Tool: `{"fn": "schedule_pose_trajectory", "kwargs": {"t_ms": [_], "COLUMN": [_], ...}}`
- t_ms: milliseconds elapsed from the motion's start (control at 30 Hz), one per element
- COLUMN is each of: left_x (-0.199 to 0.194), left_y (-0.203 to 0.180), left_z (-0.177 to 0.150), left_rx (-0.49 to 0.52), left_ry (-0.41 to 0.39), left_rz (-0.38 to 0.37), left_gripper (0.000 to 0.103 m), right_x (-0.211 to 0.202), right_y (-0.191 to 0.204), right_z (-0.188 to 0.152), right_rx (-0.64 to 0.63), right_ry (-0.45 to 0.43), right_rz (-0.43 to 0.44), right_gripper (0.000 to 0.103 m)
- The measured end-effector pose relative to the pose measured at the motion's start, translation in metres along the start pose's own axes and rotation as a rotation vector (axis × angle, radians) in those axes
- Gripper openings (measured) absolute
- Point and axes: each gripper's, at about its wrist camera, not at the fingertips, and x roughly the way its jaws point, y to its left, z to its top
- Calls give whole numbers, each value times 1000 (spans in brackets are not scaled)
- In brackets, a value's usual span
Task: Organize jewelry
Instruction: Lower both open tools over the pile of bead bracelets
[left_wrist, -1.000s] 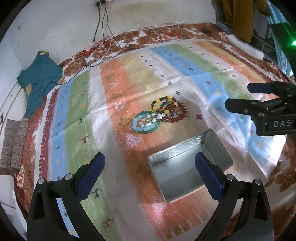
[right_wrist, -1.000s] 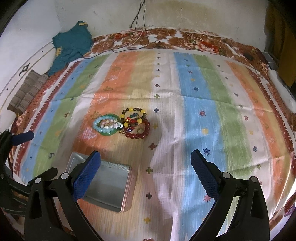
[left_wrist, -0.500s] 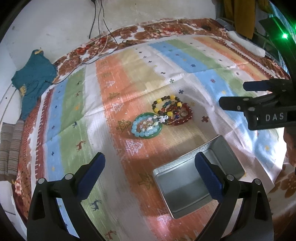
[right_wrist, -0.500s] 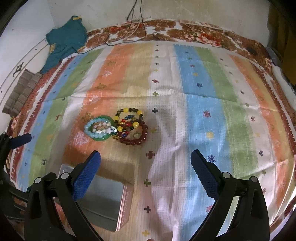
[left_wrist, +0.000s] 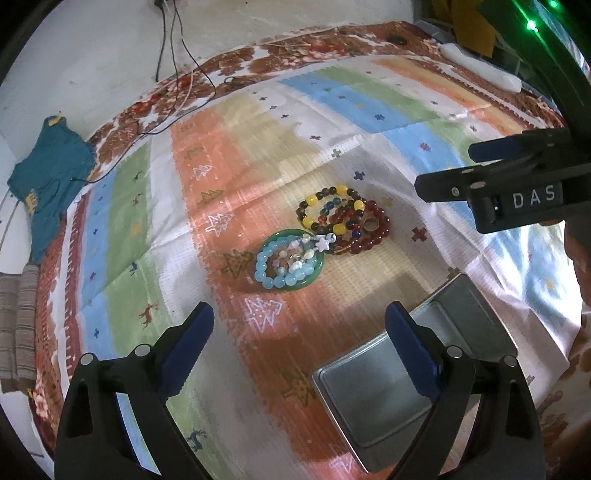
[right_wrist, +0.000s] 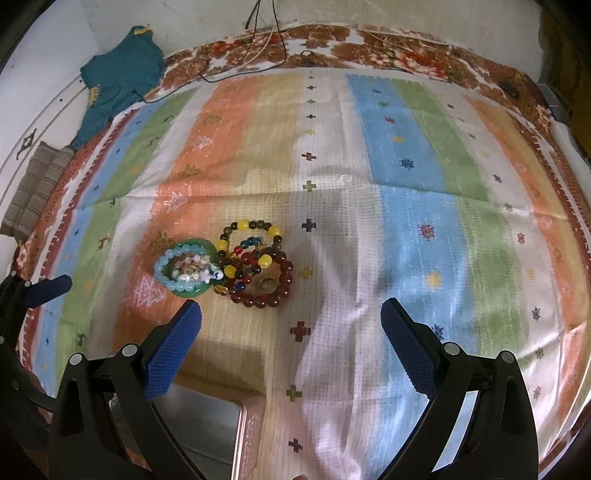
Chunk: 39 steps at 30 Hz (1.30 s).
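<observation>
Tongs spread wide, both empty, above the striped cloth (right_wrist: 369, 155).
I see left gripper (left_wrist: 299, 334), right gripper (right_wrist: 290, 326); bracelets (left_wrist: 325, 232) heaped mid-cloth, just beyond the metal tin (left_wrist: 373, 398).

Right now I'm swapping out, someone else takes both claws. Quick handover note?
Left claw: open, holding nothing, hovering above the cloth near the metal tin.
Right claw: open, holding nothing, hovering just short of the jewelry.
Jewelry is one overlapping pile on the striped cloth: green bangle with the pale blue bead bracelet lying on it, yellow-and-dark bead bracelet, dark red bead bracelet.
Tin sits open beside the pile, with nothing in it as far as can be seen.
Done: nothing sorted yet.
Left: move every piece, presumably into the tin.
</observation>
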Motion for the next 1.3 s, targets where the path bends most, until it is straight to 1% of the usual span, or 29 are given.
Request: {"fn": "schedule_pose_trajectory", "kwargs": {"t_ms": [100,300,533,833,1000,1067,1300], "left_x": [9,25,32,46,58,64,78], "left_y": [4,6,3,0,5,7,2], "left_z": [2,4,11,19,23,25,29], "left_rx": [-12,5,27,65,60,54,112], "left_ry": [13,27,20,24,37,45,50], "left_rz": [-35,-40,-44,-56,-59,-61,-69], "left_gripper": [92,92,92,92,91,90,86], "right_x": [7,19,39,55,66,71,86], "right_y": [1,1,-5,-3,-4,-5,-6], "right_z": [4,10,17,26,32,34,41], "right_rx": [0,-2,11,13,21,28,37], "right_ry": [10,26,54,69,80,87,104], "right_rz": [1,-8,-25,-29,-45,-40,-37], "right_gripper": [99,99,99,98,98,98,98]}}
